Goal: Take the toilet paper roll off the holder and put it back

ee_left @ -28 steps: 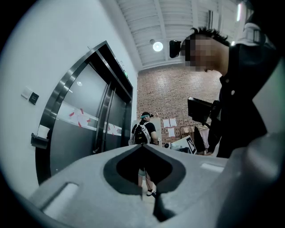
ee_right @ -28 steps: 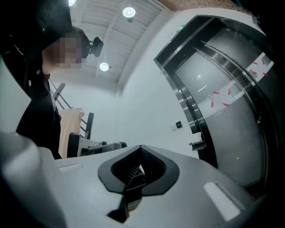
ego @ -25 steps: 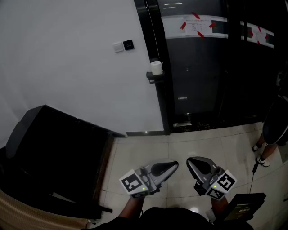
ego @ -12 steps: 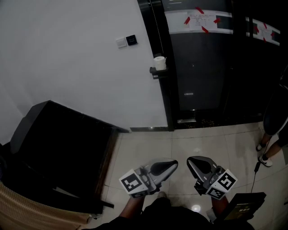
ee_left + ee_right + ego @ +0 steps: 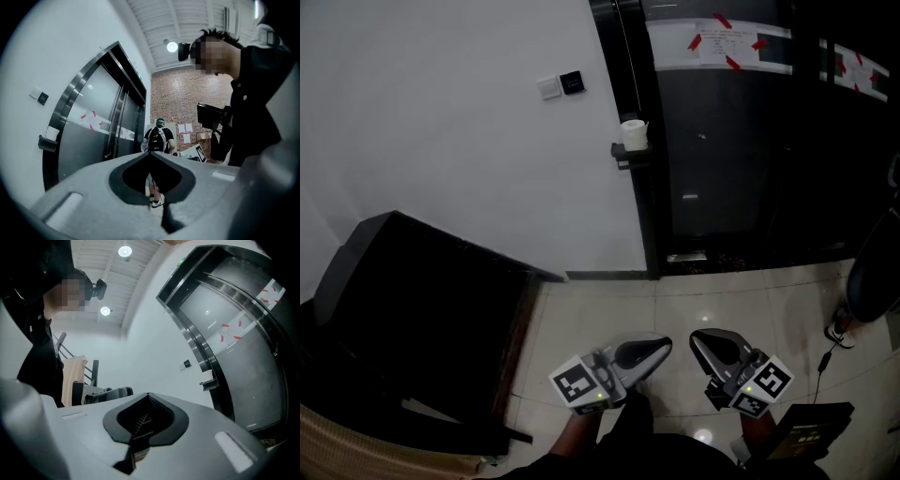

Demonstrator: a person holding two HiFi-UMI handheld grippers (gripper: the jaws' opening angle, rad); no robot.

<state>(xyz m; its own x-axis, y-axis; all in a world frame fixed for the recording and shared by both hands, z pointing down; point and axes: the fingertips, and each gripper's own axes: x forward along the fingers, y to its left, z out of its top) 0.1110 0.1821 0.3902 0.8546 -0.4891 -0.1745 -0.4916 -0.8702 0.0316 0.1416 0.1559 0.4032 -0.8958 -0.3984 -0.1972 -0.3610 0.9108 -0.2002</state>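
Both tools hang low over the tiled floor [image 5: 600, 309] — left tool [image 5: 661, 346] and right tool [image 5: 697, 339], jaws pressed together, gripping nothing. Well ahead of them the toilet paper roll [image 5: 632, 134] stands on its holder [image 5: 625, 155] — the red-taped notice [image 5: 727, 42] beyond is too small to read

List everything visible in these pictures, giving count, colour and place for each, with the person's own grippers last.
toilet paper roll: one, white, upright on the holder
holder: one, dark, on the door frame
white switch plate: one, on the white wall
black wall panel: one, right of the white plate
taped notice: one, white with red tape, on the dark door
cabinet: one, black, left, against the wall
floor: pale glossy tiles
bystander: one, dark clothes, right edge
left gripper: one, grey, fingers shut, empty
right gripper: one, grey, fingers shut, empty
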